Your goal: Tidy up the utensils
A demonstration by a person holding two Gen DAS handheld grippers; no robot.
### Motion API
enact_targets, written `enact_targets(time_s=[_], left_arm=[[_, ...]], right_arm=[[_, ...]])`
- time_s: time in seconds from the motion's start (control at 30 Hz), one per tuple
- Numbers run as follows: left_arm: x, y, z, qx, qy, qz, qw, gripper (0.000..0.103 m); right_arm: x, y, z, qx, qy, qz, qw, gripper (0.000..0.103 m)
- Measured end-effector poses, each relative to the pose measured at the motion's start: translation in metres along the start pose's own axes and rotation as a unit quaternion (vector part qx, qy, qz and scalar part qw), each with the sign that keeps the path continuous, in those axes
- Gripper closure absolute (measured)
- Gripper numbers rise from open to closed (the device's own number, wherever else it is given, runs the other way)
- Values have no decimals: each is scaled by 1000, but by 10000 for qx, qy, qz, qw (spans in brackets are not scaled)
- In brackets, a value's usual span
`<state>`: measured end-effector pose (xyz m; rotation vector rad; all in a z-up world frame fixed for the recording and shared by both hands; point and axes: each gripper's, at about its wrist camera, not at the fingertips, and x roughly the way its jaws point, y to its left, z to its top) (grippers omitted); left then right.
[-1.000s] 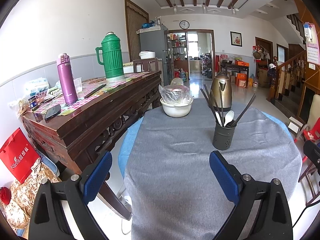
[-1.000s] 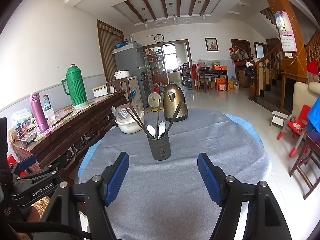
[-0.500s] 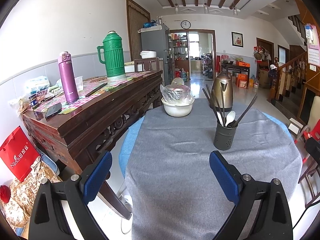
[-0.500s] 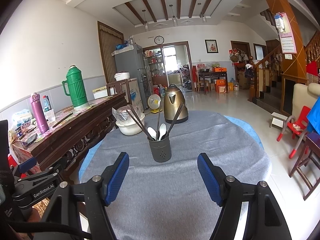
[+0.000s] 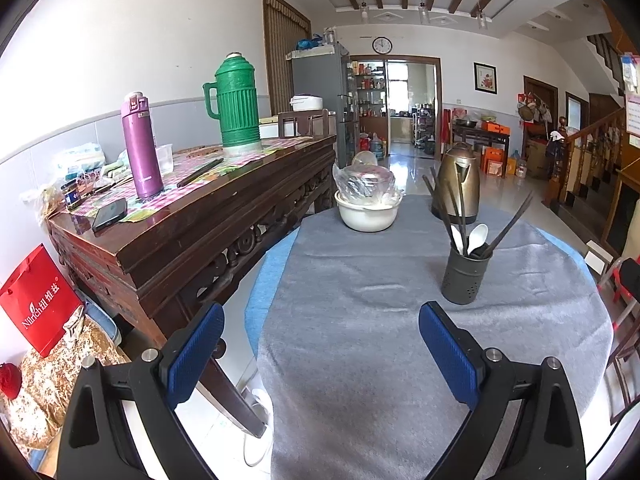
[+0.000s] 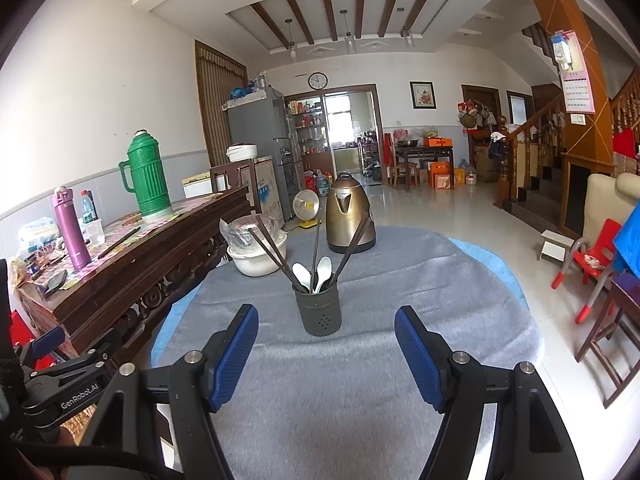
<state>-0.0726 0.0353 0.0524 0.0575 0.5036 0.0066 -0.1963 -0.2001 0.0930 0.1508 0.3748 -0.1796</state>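
Two spoons [image 6: 318, 272] half-sunk in holder [image 6: 319, 312], handles hidden

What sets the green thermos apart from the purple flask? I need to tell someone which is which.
The green thermos is wide and ribbed with a side handle; the purple flask is slim, smooth and has no handle. The green thermos stands farther along the wooden sideboard, the purple flask nearer its close end, by a phone. Both stand upright and closed on the checked cloth.
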Motion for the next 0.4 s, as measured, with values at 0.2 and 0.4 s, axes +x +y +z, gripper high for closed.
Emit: enact_targets(time_s=[0.2,0.4], left_arm=[[21,0,5,-28,159,53,9999,5],[65,-18,2,71,612,-621,9962,5]], right_arm=[[18,0,4,-13,73,25,10000,29],[60,-13,0,-8,302,-77,9995,29]])
